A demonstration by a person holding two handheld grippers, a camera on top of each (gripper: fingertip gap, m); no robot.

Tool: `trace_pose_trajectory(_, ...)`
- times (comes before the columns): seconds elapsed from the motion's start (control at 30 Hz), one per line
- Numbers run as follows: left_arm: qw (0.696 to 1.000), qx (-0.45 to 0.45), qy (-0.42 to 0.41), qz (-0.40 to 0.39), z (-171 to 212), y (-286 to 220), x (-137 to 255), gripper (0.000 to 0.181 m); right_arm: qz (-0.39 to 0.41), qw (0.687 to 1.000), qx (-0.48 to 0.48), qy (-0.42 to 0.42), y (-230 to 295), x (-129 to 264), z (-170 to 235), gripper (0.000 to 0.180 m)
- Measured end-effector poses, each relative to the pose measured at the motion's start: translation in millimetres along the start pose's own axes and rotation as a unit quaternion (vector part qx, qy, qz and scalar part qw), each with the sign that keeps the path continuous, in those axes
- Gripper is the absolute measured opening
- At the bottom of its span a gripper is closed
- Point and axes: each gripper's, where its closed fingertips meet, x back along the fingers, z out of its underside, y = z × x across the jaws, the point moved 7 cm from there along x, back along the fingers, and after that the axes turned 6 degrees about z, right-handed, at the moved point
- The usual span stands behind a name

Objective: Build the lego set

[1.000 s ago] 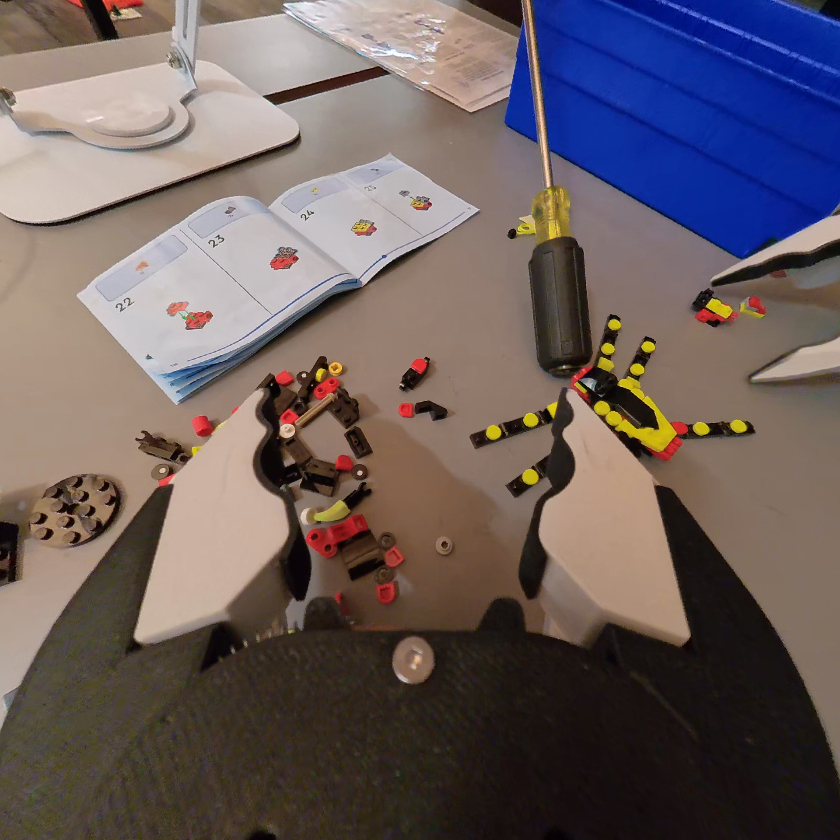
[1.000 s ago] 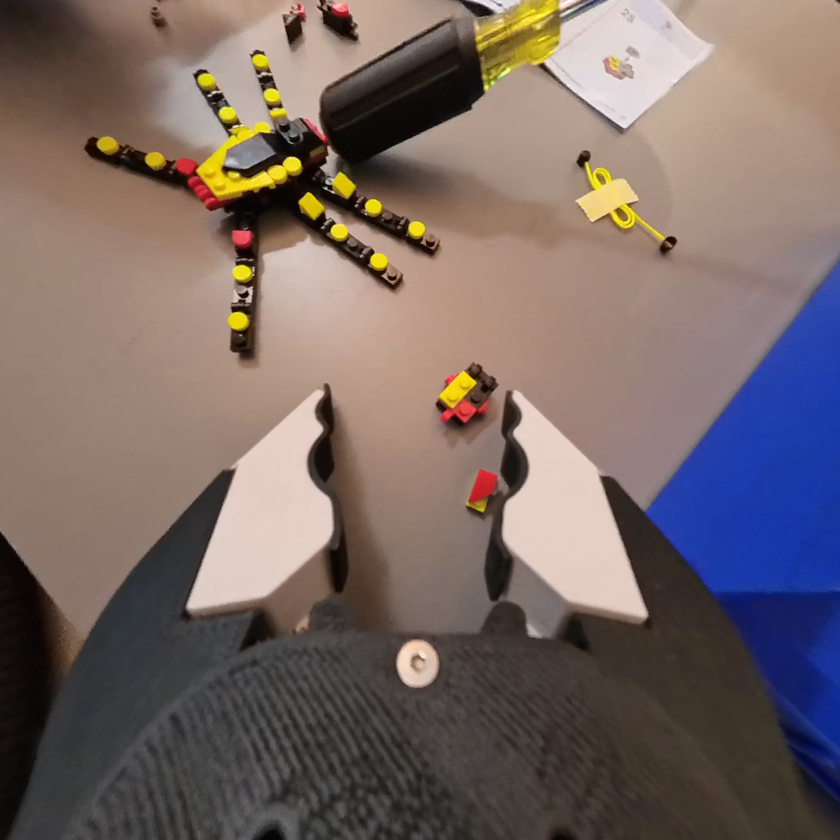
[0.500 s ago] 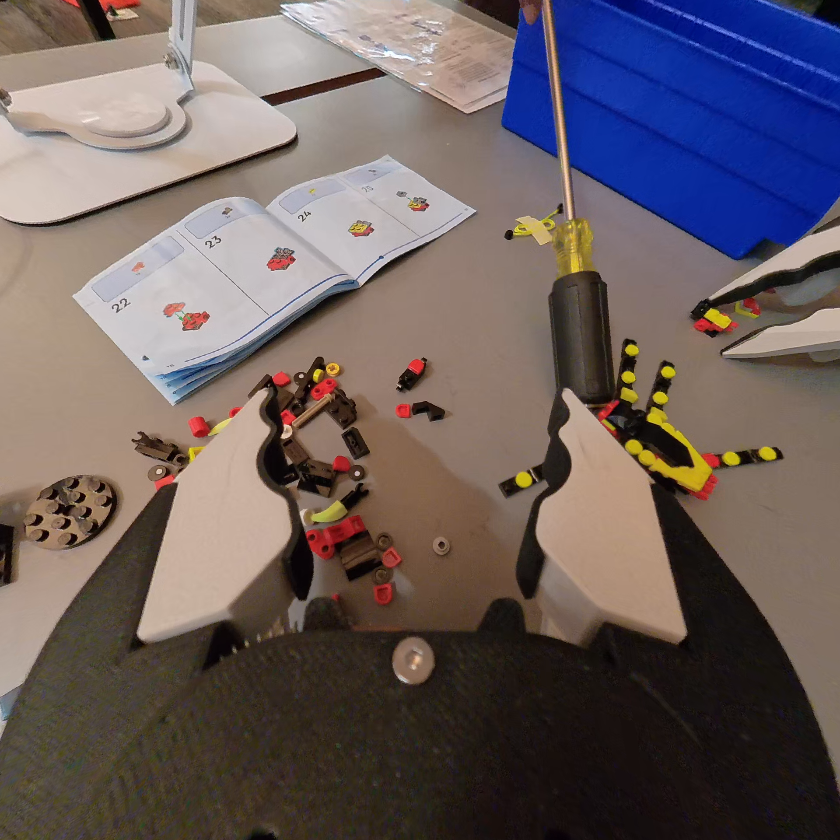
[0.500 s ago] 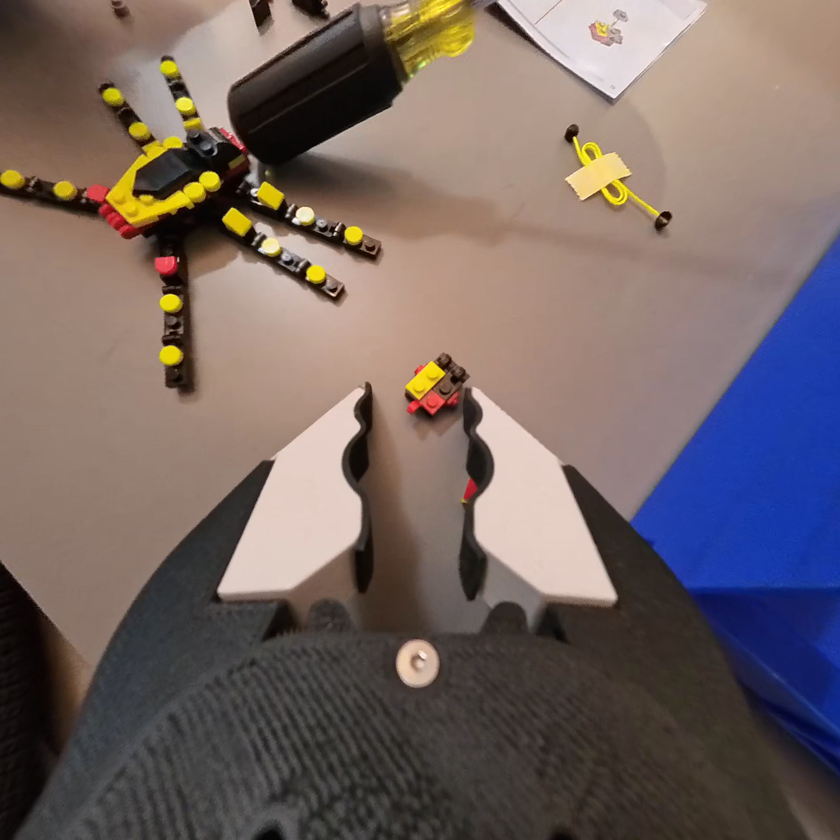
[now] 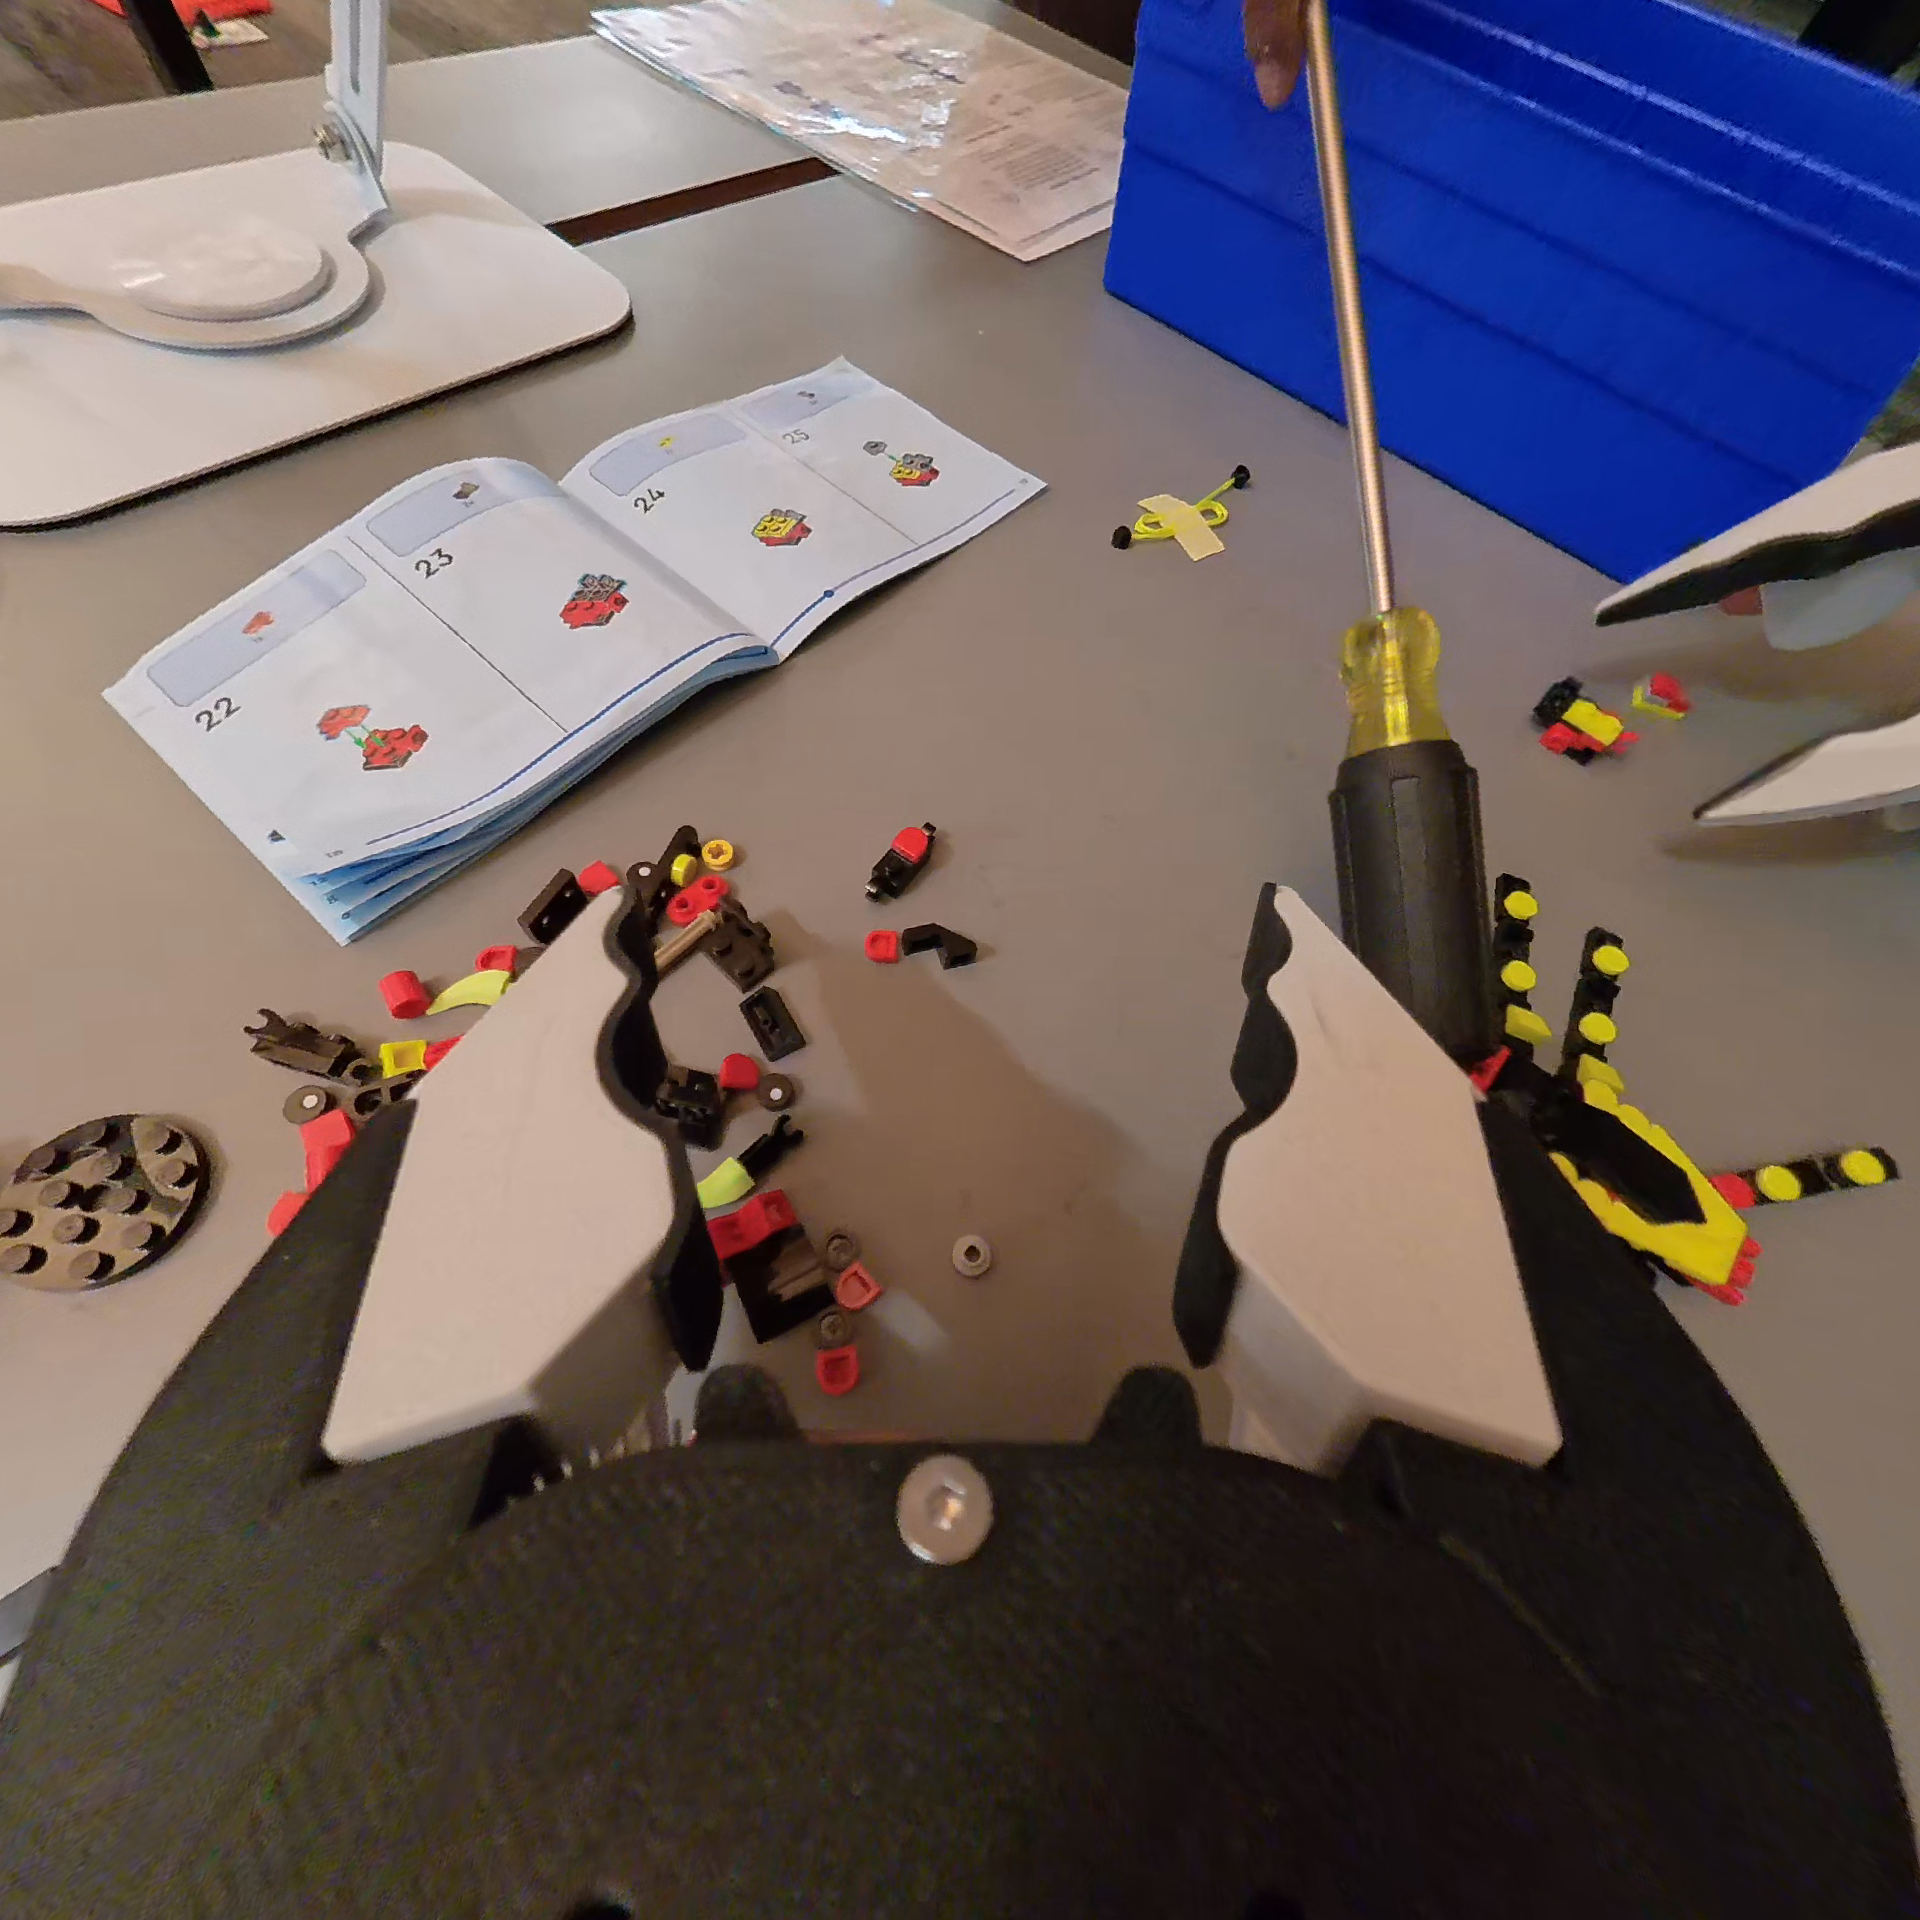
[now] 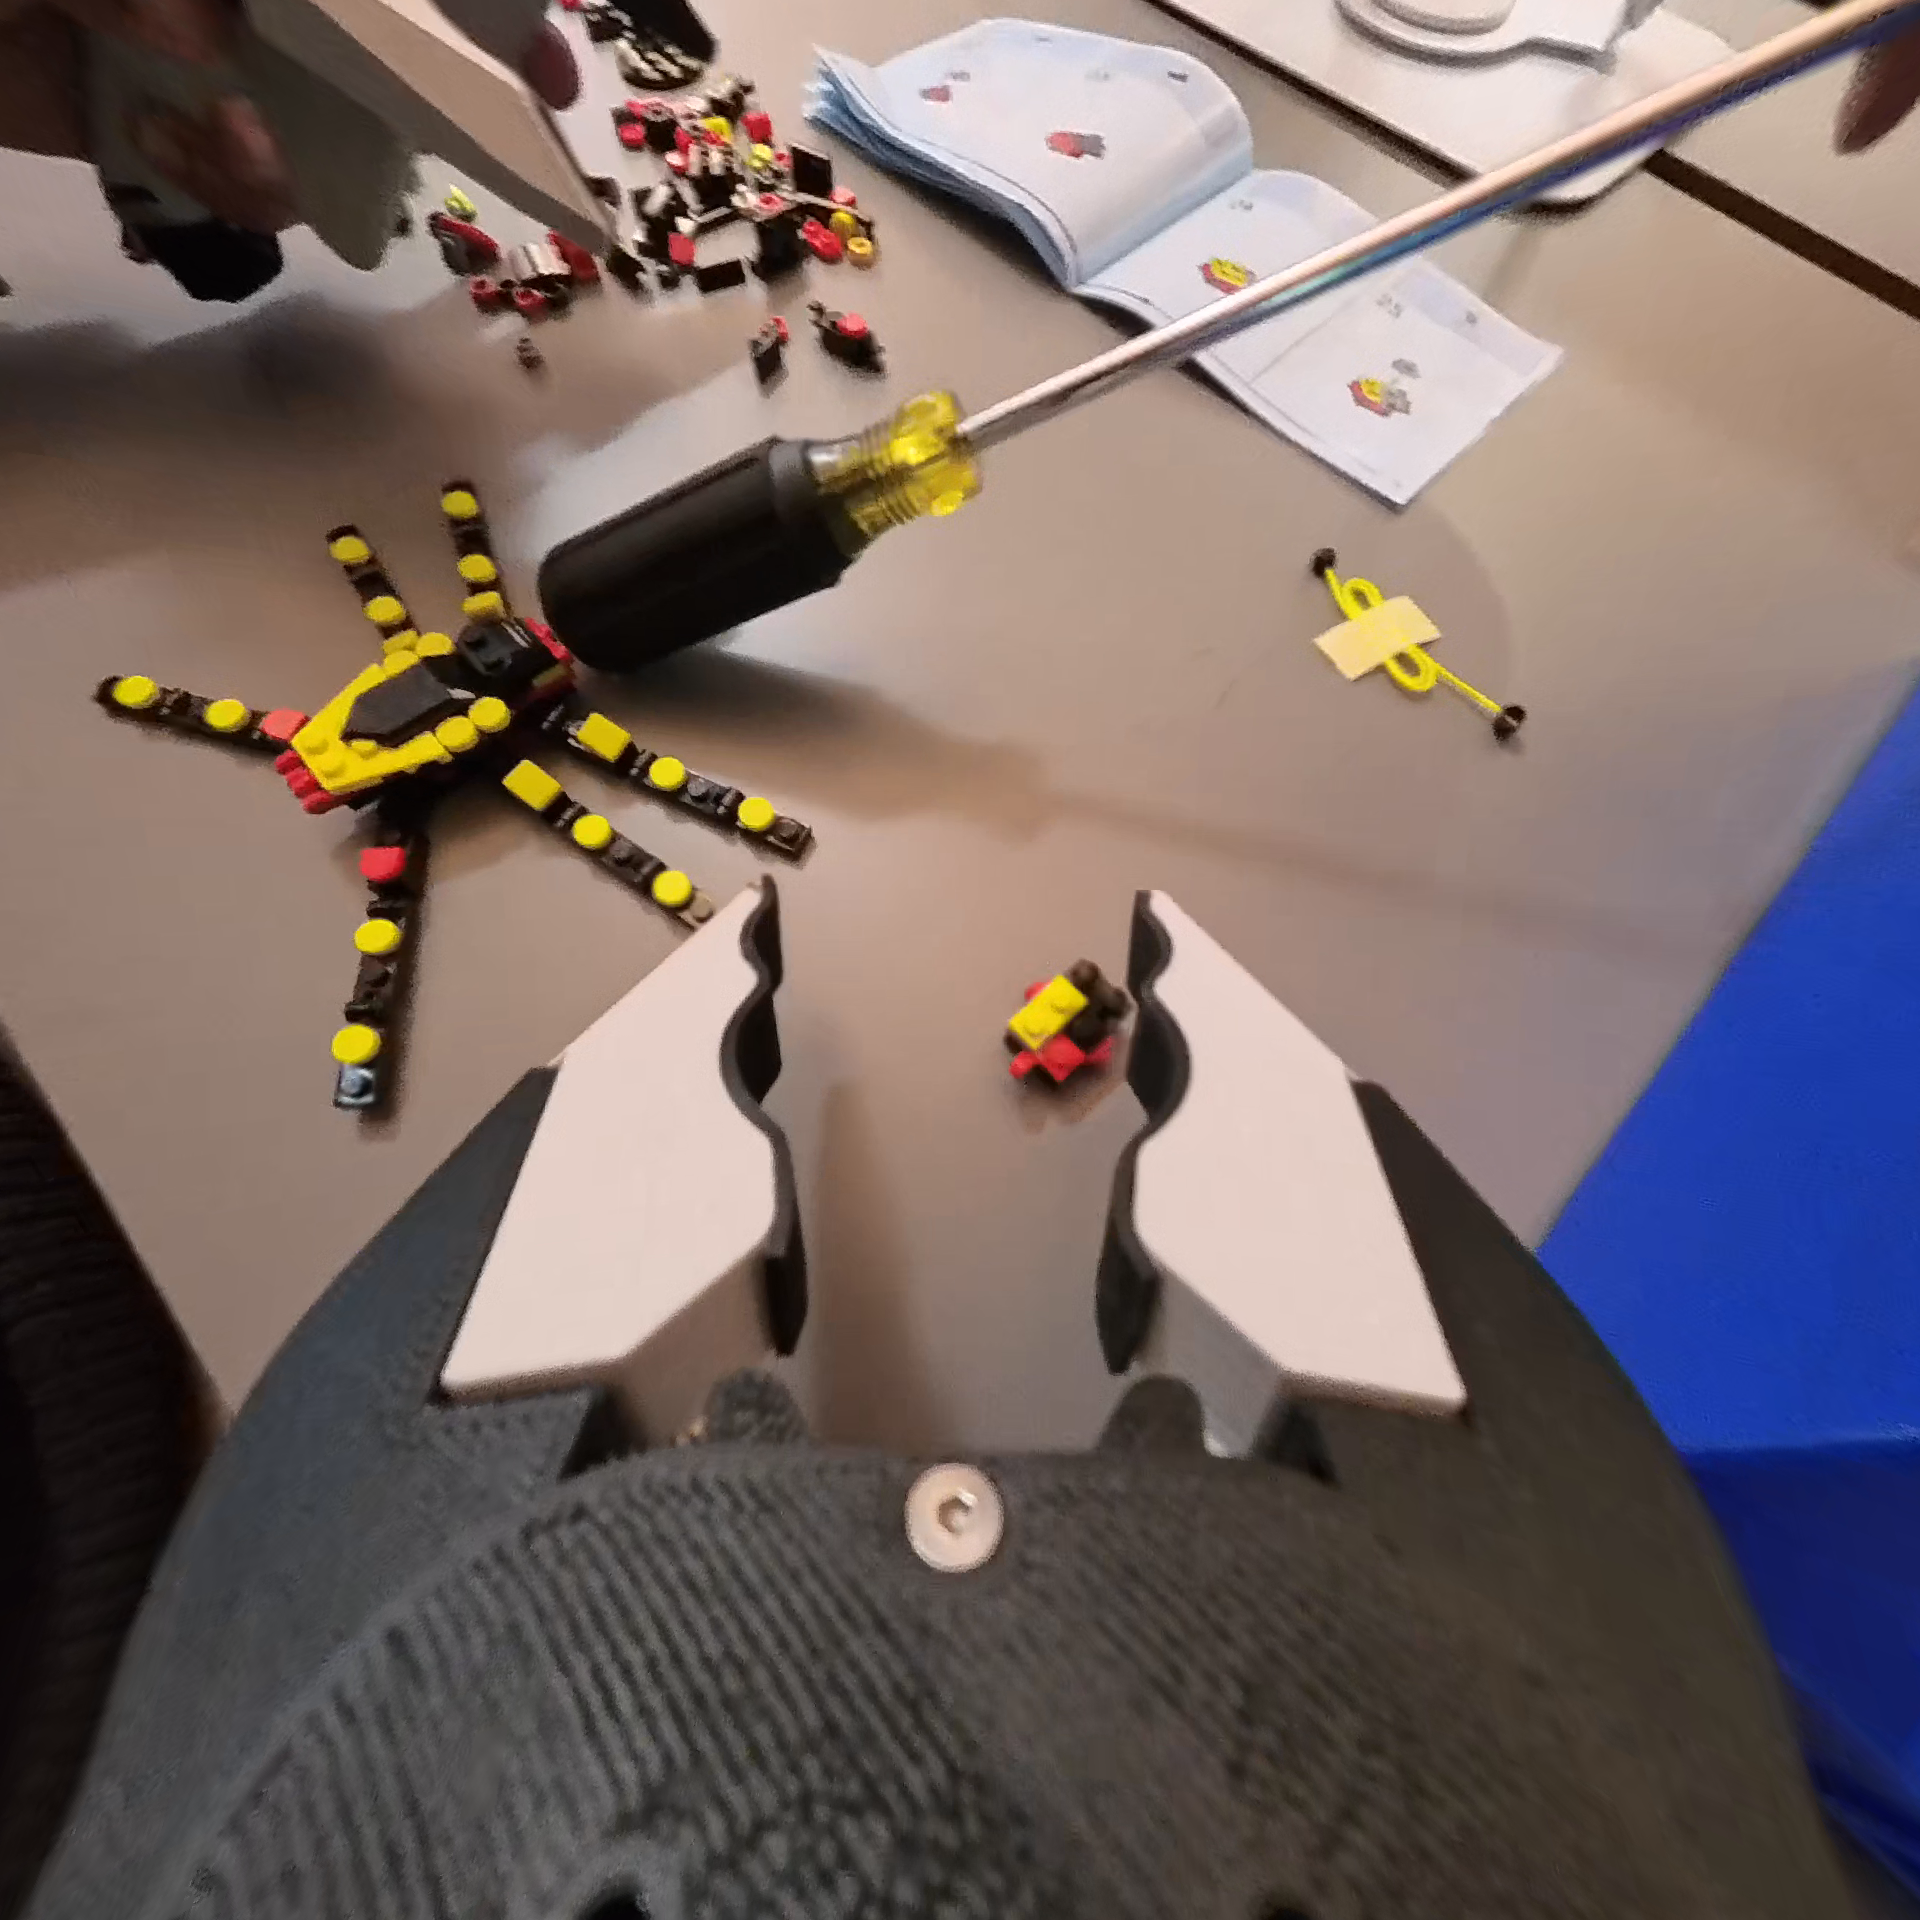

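A black, yellow and red spider model point(image 6: 416, 717) lies on the grey table, also in the left wrist view point(image 5: 1621, 1174), partly behind my left gripper's right finger. A small red, yellow and black sub-assembly point(image 6: 1065, 1023) sits on the table between my right gripper's fingers, near the right one. My right gripper point(image 6: 951, 914) is open and empty. My left gripper point(image 5: 945, 914) is open and empty above a pile of loose pieces point(image 5: 727, 1039). A tiny red and yellow piece point(image 5: 1662, 696) lies beside the sub-assembly point(image 5: 1579, 717).
A hand holds a screwdriver point(image 6: 748, 540) by the shaft, its black handle against the spider. An open instruction booklet point(image 5: 582, 623), a white stand base point(image 5: 260, 312), a blue bin point(image 5: 1558, 260), a taped yellow string point(image 5: 1179, 514) and a round black plate point(image 5: 99, 1200) lie around. My left gripper is the nearer one to the round black plate point(image 5: 99, 1200): about 11 centimetres, against 35 centimetres.
The screwdriver handle pushed the spider toward the near right. My right gripper narrowed around the sub-assembly, then opened wide again and tilted up. My left gripper stayed open.
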Motion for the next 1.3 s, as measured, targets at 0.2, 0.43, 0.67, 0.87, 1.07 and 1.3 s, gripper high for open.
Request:
trace_pose_trajectory(0.2, 1.0, 0.0, -0.001, 0.002, -0.4, -0.9, -0.1, 0.111, -0.053, 0.998, 0.022, -0.029, 24.4, -1.9, -11.5, 0.068)
trace_pose_trajectory(0.43, 1.0, -0.002, -0.001, 0.003, -0.4, -2.6, -1.0, 0.11, -0.073, 0.997, 0.004, -0.016, 35.7, -10.1, -14.2, 0.066)
trace_pose_trajectory(0.67, 1.0, -0.004, 0.0, 0.003, -0.7, -4.0, -1.7, 0.109, -0.069, 0.997, -0.029, -0.012, 40.2, -19.3, -21.0, 0.062)
trace_pose_trajectory(0.87, 1.0, -0.006, 0.0, 0.003, -0.7, -4.6, -1.4, 0.109, -0.096, 0.995, 0.002, 0.002, 49.0, -20.2, -15.7, 0.062)
trace_pose_trajectory(1.07, 1.0, -0.005, -0.001, 0.004, -0.9, -4.8, -1.6, 0.109, -0.228, 0.971, 0.071, -0.02, 94.1, -13.5, -18.1, 0.079)
trace_pose_trajectory(1.3, 1.0, -0.006, 0.0, 0.005, -0.9, -5.9, -2.4, 0.109, -0.229, 0.964, 0.134, -0.01, 117.1, -28.9, -19.7, 0.096)
